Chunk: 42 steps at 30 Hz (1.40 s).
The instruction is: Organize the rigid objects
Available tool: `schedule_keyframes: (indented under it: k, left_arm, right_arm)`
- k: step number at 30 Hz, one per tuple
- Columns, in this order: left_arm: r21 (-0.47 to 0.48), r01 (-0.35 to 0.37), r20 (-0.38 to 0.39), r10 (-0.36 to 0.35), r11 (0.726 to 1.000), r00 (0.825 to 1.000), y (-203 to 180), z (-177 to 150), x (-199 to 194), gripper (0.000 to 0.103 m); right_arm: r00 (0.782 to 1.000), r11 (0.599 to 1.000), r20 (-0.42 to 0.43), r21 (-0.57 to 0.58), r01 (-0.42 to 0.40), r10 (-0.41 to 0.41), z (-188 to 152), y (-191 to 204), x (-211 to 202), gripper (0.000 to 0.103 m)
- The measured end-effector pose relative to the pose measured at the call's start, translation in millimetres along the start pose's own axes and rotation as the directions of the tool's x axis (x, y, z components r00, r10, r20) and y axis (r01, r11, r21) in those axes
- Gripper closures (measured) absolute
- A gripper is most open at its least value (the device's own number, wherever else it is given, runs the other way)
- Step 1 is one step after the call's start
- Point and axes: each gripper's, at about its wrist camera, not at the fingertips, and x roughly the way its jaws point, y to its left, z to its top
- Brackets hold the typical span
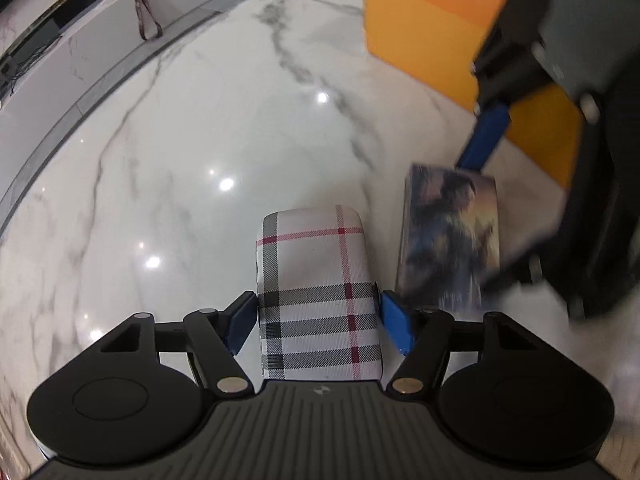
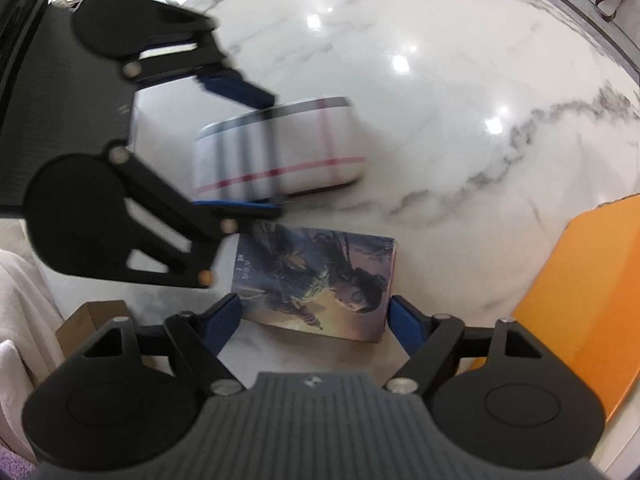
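The left tool [image 1: 318, 314] is clamped on the white plaid fabric-covered case [image 1: 316, 280] standing on the white marble table [image 1: 180, 140]. At its 3 o'clock, the right tool [image 2: 314, 320] grips the small illustrated cardboard box [image 2: 316, 280]. An orange box [image 1: 424, 28] stands at 1 o'clock.
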Motion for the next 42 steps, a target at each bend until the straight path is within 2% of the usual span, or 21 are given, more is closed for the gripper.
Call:
schedule_keyframes:
  k: [5,8,9,12,13,15,18,20,22,24,27,30,31,37,40,42]
  left_arm:
    - [0.040,0.016,-0.006,-0.016,0.999,1.000,-14.4,-29.3,-14.7,0.025]
    - [0.050,0.019,-0.006,-0.019,0.999,1.000,-16.8,-35.0,-17.5,0.022]
    - [0.047,0.018,-0.008,-0.018,0.999,1.000,-16.9,-36.2,-18.1,0.021]
    - [0.051,0.013,-0.008,-0.013,0.999,1.000,-20.0,-36.4,-20.4,0.020]
    - [0.066,0.014,-0.012,-0.014,0.998,1.000,-23.4,-38.8,-21.9,0.018]
    - [0.099,0.023,-0.025,-0.021,0.995,0.999,-27.2,-39.8,-22.2,0.017]
    - [0.099,0.036,-0.026,-0.034,0.994,0.999,-26.7,-43.9,-22.7,0.016]
    - [0.069,0.049,-0.026,-0.047,0.996,0.999,-23.3,-45.1,-22.1,0.016]
    - [0.033,0.064,-0.031,-0.063,0.997,0.998,-19.9,-44.2,-21.6,0.020]
    - [0.011,0.075,-0.036,-0.075,0.997,0.997,-18.1,-42.4,-21.5,0.023]
    - [-0.006,0.067,-0.040,-0.067,0.998,0.997,-19.2,-40.2,-22.0,0.025]
    - [-0.017,0.060,-0.037,-0.061,0.998,0.997,-20.3,-40.4,-23.4,0.027]
    - [-0.017,0.056,-0.036,-0.057,0.998,0.998,-21.2,-40.7,-23.8,0.028]
    - [-0.038,0.000,-0.022,-0.001,0.999,1.000,-27.8,-41.6,-27.7,0.030]
    - [-0.074,-0.015,0.001,0.015,0.997,1.000,-27.3,-41.7,-33.0,0.030]
    - [-0.097,-0.027,0.017,0.028,0.995,0.999,-29.8,-41.7,-38.2,0.031]
  right_arm:
    - [0.999,1.000,-0.034,-0.024,0.003,-0.003,-11.8,16.8,1.3,0.031]
    - [0.998,0.988,0.000,-0.135,0.070,-0.070,-16.7,31.7,-6.2,0.029]
    - [0.996,0.980,0.015,-0.176,0.091,-0.089,-17.4,36.2,-9.2,0.024]
    - [0.991,0.933,0.066,-0.334,0.135,-0.120,-19.0,52.1,-14.4,0.019]
    - [0.989,0.906,0.077,-0.397,0.146,-0.126,-20.1,58.0,-13.4,0.017]
    - [0.987,0.828,0.076,-0.538,0.160,-0.142,-17.7,67.9,-8.0,0.017]
    - [0.982,0.683,0.061,-0.711,0.168,-0.177,-27.2,85.4,4.3,0.014]
    - [0.978,0.601,0.072,-0.779,0.178,-0.197,-31.9,93.2,11.3,0.014]
    - [0.976,0.557,0.078,-0.811,0.180,-0.202,-31.9,96.5,16.0,0.014]
    - [0.979,0.548,0.065,-0.821,0.162,-0.191,-27.9,96.5,19.5,0.014]
    - [0.985,0.565,0.040,-0.815,0.129,-0.167,-20.2,93.9,24.0,0.016]
    - [0.987,0.580,0.007,-0.809,0.101,-0.163,-16.7,89.9,29.4,0.028]
    - [0.988,0.587,0.004,-0.805,0.093,-0.152,-16.4,88.7,28.9,0.029]
    - [0.989,0.596,0.027,-0.796,0.107,-0.142,-26.6,90.5,25.8,0.035]
    - [0.987,0.577,0.072,-0.804,0.144,-0.145,-35.1,94.7,21.4,0.039]
    - [0.986,0.580,0.087,-0.800,0.154,-0.141,-37.4,95.9,15.1,0.040]
